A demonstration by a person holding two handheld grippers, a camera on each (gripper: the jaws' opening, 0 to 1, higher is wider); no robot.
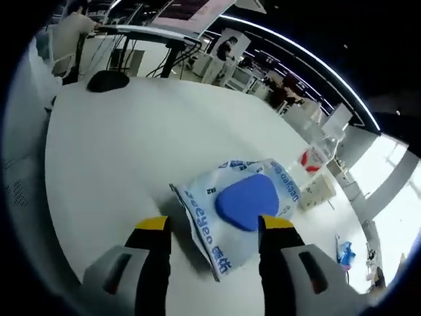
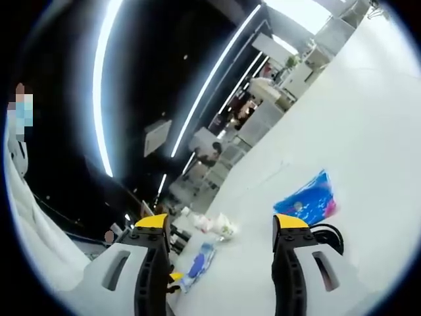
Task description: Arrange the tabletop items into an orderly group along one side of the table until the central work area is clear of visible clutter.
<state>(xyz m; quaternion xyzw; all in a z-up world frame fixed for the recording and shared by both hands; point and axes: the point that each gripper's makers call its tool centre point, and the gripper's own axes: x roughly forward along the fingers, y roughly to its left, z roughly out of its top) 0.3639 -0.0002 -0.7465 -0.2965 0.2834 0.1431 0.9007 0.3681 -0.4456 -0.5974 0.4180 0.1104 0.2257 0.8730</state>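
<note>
Left tongs (image 1: 214, 227) hover apart over a blue-and-white packet (image 1: 240, 210) on the tabletop (image 1: 131, 151), seemingly ready to move it aside; right tongs (image 2: 223, 224) gape empty.

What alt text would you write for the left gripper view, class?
A white and blue plastic packet lies on a white table, just ahead of the open left gripper. Beyond it stand a clear bottle and a small beige box.

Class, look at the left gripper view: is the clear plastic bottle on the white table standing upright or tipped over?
Upright. The clear plastic bottle with a red label stands on its base on the white table, cap end up, behind the blue-and-white plastic packet.
</note>
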